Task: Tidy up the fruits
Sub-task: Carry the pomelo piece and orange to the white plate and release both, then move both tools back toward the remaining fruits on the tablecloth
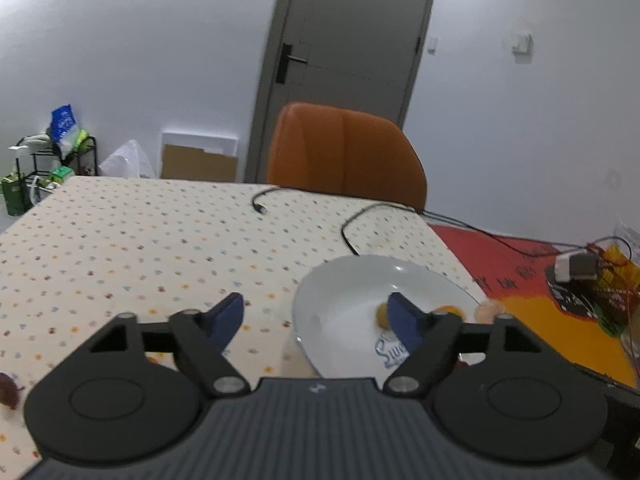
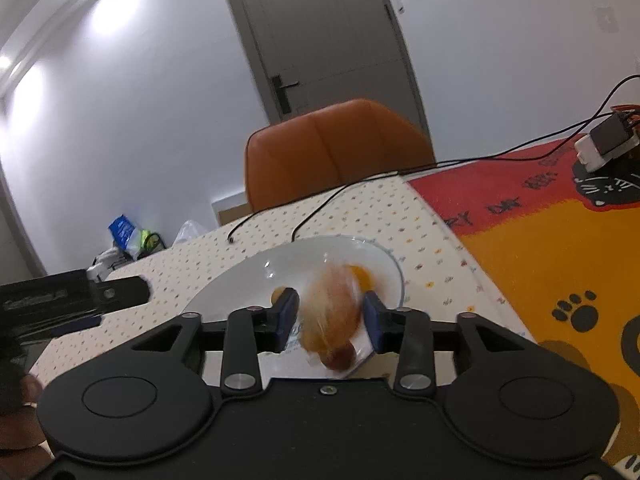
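A white plate [image 1: 352,292] sits on the dotted tablecloth, holding a small yellow fruit [image 1: 381,315] and an orange fruit [image 1: 452,310]. My left gripper [image 1: 316,316] is open over the plate's left rim, holding nothing. In the right wrist view, my right gripper [image 2: 330,314] hangs above the plate [image 2: 240,280]. A motion-blurred peach-orange fruit [image 2: 332,308] lies between its fingers with slim gaps on both sides. On the plate are an orange fruit [image 2: 362,276], a small yellow fruit [image 2: 277,294] and a red-brown fruit [image 2: 340,356] at the near rim.
An orange chair [image 1: 344,152] stands behind the table. Black cables [image 1: 352,232] run across the cloth to a white adapter [image 1: 576,266] on a red and yellow mat [image 2: 540,260]. A dark red fruit [image 1: 8,394] lies at the table's near left.
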The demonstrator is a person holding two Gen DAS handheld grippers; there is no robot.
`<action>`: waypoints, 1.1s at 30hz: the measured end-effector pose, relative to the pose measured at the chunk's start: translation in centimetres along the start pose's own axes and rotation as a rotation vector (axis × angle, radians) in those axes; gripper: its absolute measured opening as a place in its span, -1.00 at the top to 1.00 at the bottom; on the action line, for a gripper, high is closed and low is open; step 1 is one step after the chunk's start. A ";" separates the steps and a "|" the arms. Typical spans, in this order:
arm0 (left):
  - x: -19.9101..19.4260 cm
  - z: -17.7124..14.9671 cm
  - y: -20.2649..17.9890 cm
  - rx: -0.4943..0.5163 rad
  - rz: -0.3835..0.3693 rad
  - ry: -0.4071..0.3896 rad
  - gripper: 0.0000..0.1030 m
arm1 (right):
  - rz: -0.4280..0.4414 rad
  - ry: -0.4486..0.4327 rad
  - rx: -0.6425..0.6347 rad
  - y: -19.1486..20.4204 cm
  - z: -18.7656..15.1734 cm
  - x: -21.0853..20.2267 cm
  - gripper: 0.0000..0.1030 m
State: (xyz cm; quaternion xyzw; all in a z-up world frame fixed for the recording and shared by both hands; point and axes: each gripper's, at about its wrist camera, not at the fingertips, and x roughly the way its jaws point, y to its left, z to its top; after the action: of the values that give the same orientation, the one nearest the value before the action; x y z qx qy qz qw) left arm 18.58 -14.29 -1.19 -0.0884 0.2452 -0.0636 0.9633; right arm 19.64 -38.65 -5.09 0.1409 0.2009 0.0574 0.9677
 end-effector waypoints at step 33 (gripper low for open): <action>-7.7 0.1 9.3 -0.127 0.122 -0.070 -0.80 | 0.099 0.032 -0.104 7.4 -1.2 -3.6 -0.96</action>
State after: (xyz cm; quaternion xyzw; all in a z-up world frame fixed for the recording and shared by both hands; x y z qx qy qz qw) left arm 12.66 -3.90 0.56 -0.1364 0.2199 0.0138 0.9658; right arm 15.49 -31.86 -2.65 0.0994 0.2060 0.1176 0.9664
